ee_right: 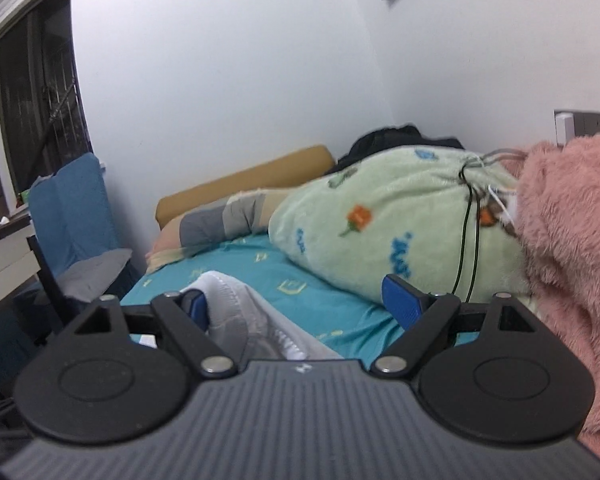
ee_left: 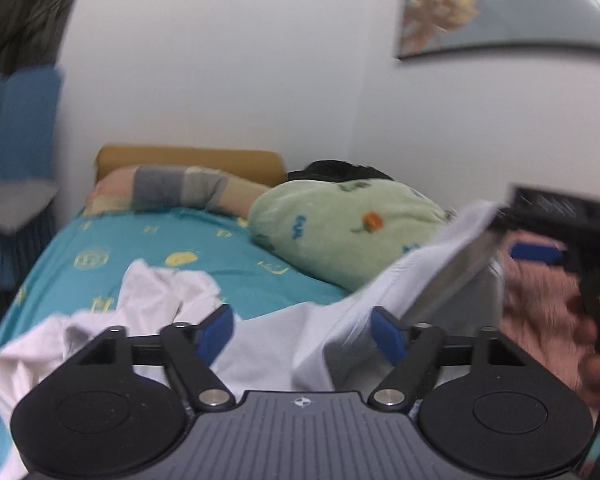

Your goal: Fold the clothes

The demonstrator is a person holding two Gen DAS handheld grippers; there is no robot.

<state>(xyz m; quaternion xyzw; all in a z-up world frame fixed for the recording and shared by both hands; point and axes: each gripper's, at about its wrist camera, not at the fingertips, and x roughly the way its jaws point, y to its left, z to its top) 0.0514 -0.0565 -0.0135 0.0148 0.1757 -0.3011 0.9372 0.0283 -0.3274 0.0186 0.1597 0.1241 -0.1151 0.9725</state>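
A white garment (ee_left: 260,344) lies crumpled on the teal bedsheet (ee_left: 148,248), with one part lifted up toward the right. My left gripper (ee_left: 302,330) is open just above it, blue pads wide apart with cloth between them. The right gripper shows in the left wrist view (ee_left: 536,252) at the right edge, level with the raised white cloth. In the right wrist view my right gripper (ee_right: 300,304) is open, with a ribbed white edge of the garment (ee_right: 240,304) lying against its left pad.
A light green patterned blanket (ee_right: 380,224) is bundled on the bed, with a pink fluffy blanket (ee_right: 572,240) to its right. A striped pillow (ee_right: 204,228) and tan headboard (ee_right: 240,184) are behind. A blue-covered chair (ee_right: 72,216) stands left of the bed.
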